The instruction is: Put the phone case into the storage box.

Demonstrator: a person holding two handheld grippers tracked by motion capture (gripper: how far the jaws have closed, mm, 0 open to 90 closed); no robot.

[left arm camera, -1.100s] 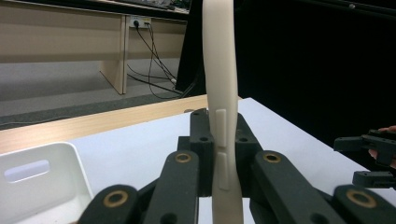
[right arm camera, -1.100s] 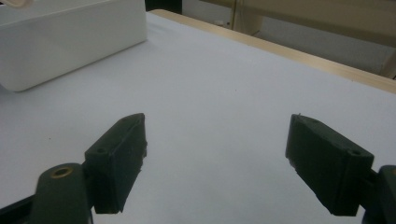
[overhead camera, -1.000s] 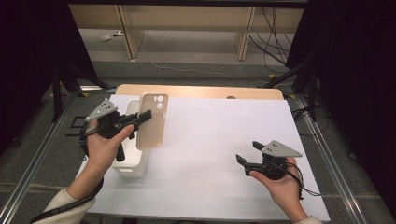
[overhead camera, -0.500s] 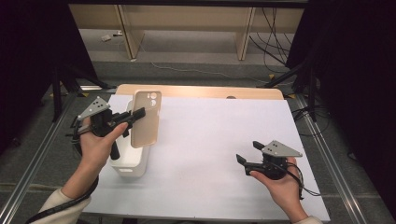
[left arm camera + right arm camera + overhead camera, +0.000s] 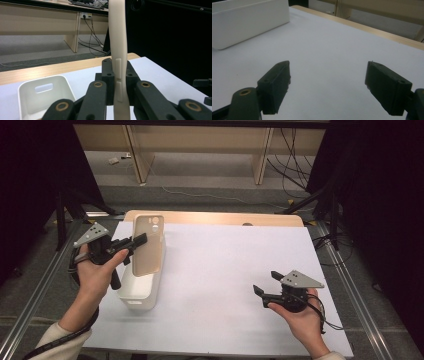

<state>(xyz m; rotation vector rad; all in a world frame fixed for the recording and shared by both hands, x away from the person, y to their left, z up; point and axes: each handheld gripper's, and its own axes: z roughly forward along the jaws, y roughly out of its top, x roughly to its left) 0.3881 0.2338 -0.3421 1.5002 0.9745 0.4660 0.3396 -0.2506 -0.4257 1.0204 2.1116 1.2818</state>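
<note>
A beige phone case (image 5: pixel 148 247) stands upright with its camera cutout at the top, over the far end of a white bin (image 5: pixel 137 292). My left gripper (image 5: pixel 140 240) is shut on the case's side edge. In the left gripper view the case (image 5: pixel 118 37) rises thin between the pinching jaws of the left gripper (image 5: pixel 117 72), and the empty bin (image 5: pixel 42 100) lies below to the left. At the right of the table my right gripper (image 5: pixel 266 282) is held low and open. The right gripper (image 5: pixel 328 82) has only bare white table between its jaws.
A white sheet (image 5: pixel 235 265) covers the table, with a wooden strip (image 5: pixel 225 217) along the far edge. Metal rails (image 5: pixel 350 290) run down both sides. Cables (image 5: pixel 295 175) lie on the floor beyond. The bin's side wall (image 5: pixel 249 22) shows far left in the right gripper view.
My left gripper has carried the phone case a little to the left, so it now stands over the bin. The right gripper has stayed where it was.
</note>
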